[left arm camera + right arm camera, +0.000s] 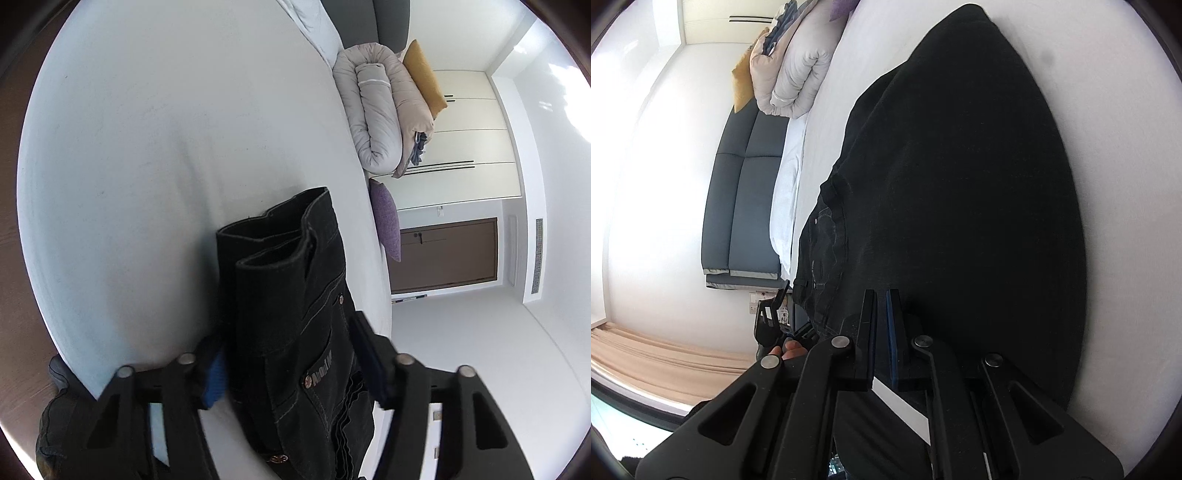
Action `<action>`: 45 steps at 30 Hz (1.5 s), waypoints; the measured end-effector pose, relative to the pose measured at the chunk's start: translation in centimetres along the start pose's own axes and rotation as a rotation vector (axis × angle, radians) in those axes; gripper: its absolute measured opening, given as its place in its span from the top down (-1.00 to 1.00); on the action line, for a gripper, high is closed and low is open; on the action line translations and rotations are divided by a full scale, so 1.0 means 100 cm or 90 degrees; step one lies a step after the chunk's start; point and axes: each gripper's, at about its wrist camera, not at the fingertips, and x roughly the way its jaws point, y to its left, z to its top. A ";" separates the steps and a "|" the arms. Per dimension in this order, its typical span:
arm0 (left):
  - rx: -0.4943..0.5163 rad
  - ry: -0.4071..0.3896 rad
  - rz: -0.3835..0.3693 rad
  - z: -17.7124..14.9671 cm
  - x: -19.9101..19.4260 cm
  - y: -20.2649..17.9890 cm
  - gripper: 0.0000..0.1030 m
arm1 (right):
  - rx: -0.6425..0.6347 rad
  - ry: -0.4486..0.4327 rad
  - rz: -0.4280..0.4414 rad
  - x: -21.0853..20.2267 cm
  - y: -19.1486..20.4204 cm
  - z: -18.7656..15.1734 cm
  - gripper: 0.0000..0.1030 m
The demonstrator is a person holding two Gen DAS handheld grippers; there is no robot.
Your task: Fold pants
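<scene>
Black jeans (295,314) lie on the white bed (147,147). In the left wrist view the waist end, with its pocket and rivets, stands bunched between the fingers of my left gripper (291,365). Both pads touch the thick bundle, so the gripper is shut on it. The right wrist view shows the broad dark leg part of the jeans (960,184) spread across the sheet (1115,184). My right gripper (882,306) rests at its near edge, the fingers almost together with dark fabric in the thin slit between them. A hand's fingers (792,349) show at the waist end.
A rolled grey duvet (373,122), a yellow pillow (424,81) and a purple pillow (386,221) lie along the bed's far side. Beyond are white cupboards and a brown door (447,254). A dark padded headboard (746,199) and a beige curtain (646,354) flank the bed.
</scene>
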 end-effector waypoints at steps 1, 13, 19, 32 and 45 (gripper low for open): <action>-0.004 0.002 0.003 0.002 0.003 0.000 0.27 | -0.006 0.004 -0.001 0.003 0.005 0.003 0.90; 0.209 -0.045 0.061 -0.028 -0.013 -0.073 0.76 | -0.086 0.088 -0.014 0.108 0.092 0.059 0.90; 0.338 -0.058 0.075 -0.051 -0.014 -0.114 0.76 | -0.041 0.105 -0.064 0.165 0.083 0.090 0.90; 0.582 -0.018 0.087 -0.129 0.026 -0.180 0.76 | -0.076 0.088 -0.060 0.188 0.075 0.094 0.98; 0.712 0.055 0.136 -0.198 0.061 -0.194 0.76 | -0.020 0.009 0.094 0.064 0.052 0.094 -0.42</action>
